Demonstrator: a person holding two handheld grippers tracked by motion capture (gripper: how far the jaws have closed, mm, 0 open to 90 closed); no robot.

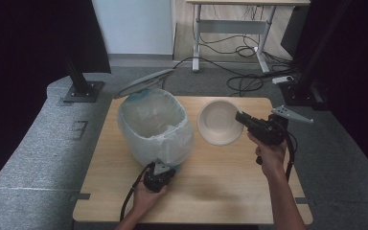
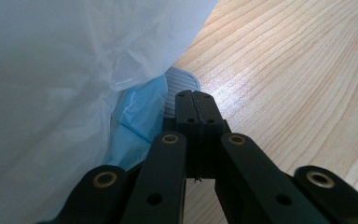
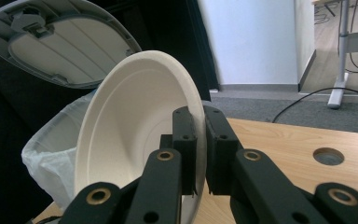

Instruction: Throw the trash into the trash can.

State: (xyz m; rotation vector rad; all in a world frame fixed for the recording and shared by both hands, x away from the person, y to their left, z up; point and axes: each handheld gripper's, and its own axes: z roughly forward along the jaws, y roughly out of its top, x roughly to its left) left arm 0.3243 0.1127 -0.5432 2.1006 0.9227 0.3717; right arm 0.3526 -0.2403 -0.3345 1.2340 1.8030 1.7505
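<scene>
This looks like a lab or office test room. A wooden desk (image 1: 220, 177) stands on grey carpet (image 1: 33, 143) between black curtains (image 1: 24, 43). Behind it, loose cables (image 1: 242, 81) lie under a height-adjustable desk (image 1: 235, 24).

Bin (image 1: 155, 127) on table (image 1: 220, 191) left half; bowl (image 1: 219, 122) just right of bin; lid (image 1: 143, 82) behind bin.

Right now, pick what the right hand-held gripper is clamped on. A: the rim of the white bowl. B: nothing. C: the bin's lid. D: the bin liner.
A: in the right gripper view the right hand-held gripper is shut on the rim of the tilted white bowl.
</scene>
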